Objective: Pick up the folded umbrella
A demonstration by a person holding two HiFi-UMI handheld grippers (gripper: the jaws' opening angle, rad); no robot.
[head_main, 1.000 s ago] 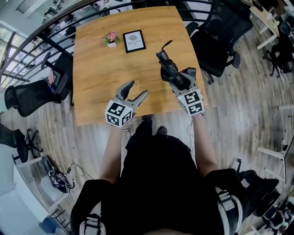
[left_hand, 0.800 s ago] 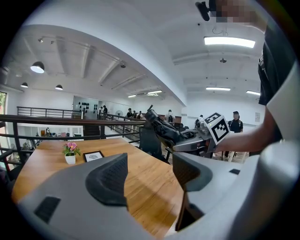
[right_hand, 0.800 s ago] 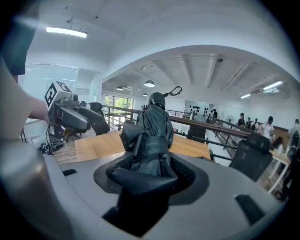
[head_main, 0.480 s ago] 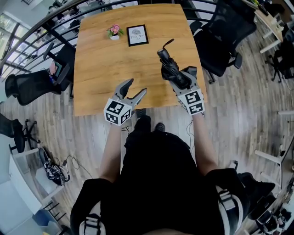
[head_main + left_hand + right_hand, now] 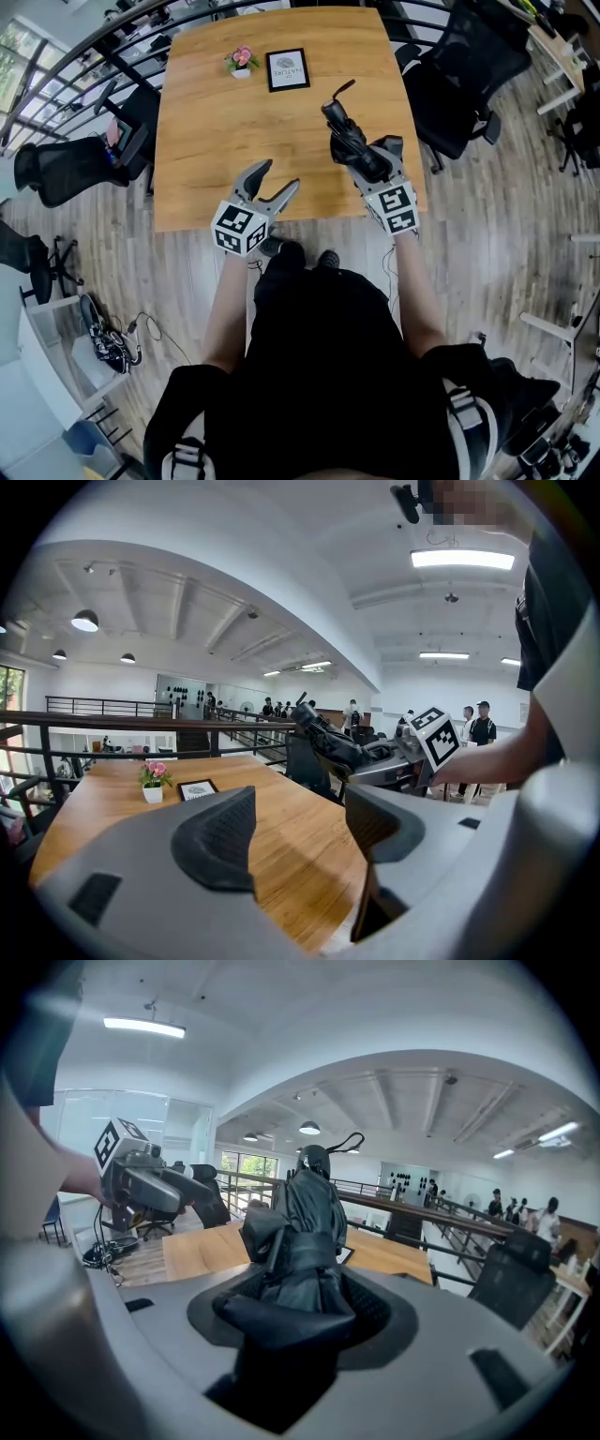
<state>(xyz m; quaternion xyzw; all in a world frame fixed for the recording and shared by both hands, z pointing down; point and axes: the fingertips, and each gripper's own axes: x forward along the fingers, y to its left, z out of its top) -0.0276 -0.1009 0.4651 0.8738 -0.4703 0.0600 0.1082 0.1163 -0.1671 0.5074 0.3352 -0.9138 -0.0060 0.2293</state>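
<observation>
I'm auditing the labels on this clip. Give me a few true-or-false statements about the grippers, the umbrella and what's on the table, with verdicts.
1. The right gripper is shut on the folded umbrella. True.
2. The left gripper grips the flower pot. False: its jaws stand apart with nothing between them, and the flower pot stands at the far side of the table.
3. The framed picture is beside the flower pot. True.
4. The folded umbrella lies flat on the table. False: it is held up off the table in the right gripper.
</observation>
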